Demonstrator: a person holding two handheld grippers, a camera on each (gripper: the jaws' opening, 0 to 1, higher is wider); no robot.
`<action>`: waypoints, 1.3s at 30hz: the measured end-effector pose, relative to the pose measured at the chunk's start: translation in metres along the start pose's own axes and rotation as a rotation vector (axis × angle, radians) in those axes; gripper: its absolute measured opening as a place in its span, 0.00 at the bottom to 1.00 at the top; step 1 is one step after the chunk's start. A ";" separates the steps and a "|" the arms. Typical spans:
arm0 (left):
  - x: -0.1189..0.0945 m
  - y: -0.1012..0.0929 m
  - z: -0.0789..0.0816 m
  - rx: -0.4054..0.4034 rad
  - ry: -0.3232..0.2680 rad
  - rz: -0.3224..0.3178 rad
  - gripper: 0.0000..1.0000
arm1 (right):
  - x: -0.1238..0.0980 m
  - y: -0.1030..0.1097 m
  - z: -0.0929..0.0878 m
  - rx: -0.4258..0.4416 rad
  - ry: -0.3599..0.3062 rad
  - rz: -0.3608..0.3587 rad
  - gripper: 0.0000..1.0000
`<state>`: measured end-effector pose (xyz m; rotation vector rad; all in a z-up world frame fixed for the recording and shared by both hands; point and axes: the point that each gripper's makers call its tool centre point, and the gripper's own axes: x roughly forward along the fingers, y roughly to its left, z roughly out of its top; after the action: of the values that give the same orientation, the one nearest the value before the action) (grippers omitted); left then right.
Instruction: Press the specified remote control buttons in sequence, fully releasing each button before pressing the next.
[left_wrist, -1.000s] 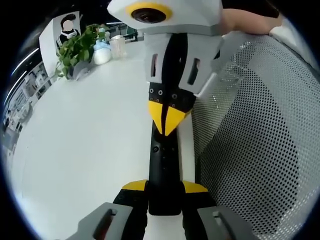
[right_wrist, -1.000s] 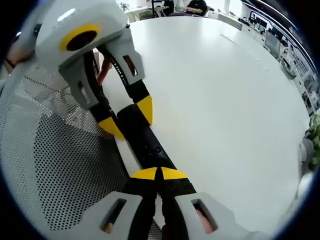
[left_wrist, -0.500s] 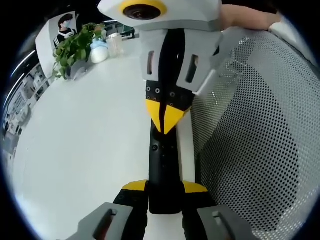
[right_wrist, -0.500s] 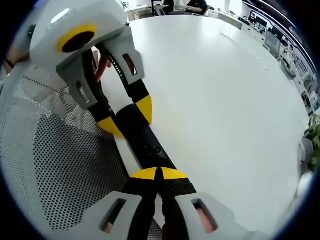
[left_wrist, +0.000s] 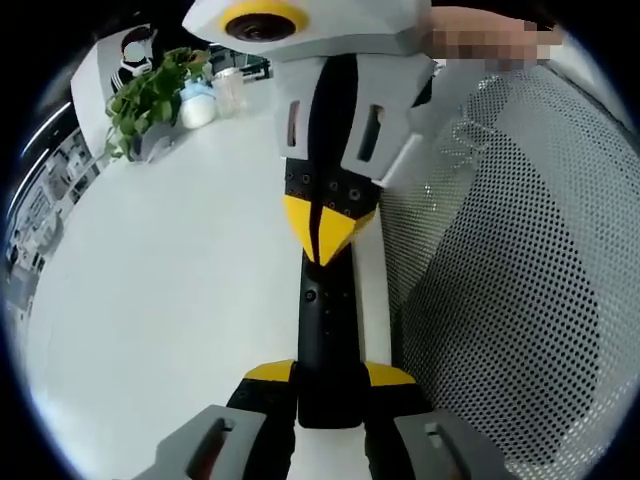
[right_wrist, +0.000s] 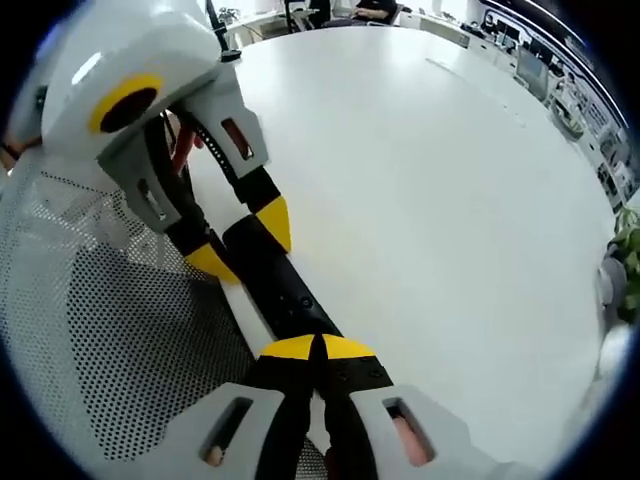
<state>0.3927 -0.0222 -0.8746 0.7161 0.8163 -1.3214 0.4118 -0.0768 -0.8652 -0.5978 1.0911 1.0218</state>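
A white table spreads left of the left gripper, whose jaws clamp a black remote control by its near end. The right gripper, jaws pressed together, apparently touches the remote's buttons.

Both views are bright and evenly lit from overhead. The white bench glares softly toward 9 o'clock, nearly washed out, with only faint shadows. Fisheye bending curves everything near the edges. The potted plant at 11 o'clock is slightly soft; the centre is sharp.
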 end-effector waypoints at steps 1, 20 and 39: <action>0.000 0.000 0.000 0.001 -0.002 -0.001 0.24 | 0.000 -0.001 0.001 0.018 -0.005 -0.002 0.00; 0.000 0.000 0.001 -0.003 -0.040 -0.006 0.24 | 0.001 0.002 0.029 0.099 -0.138 0.009 0.00; -0.001 0.000 0.000 -0.006 -0.074 0.000 0.24 | 0.011 0.009 0.020 0.084 -0.078 0.010 0.00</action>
<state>0.3928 -0.0219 -0.8739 0.6583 0.7606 -1.3373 0.4141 -0.0522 -0.8668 -0.4814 1.0637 0.9948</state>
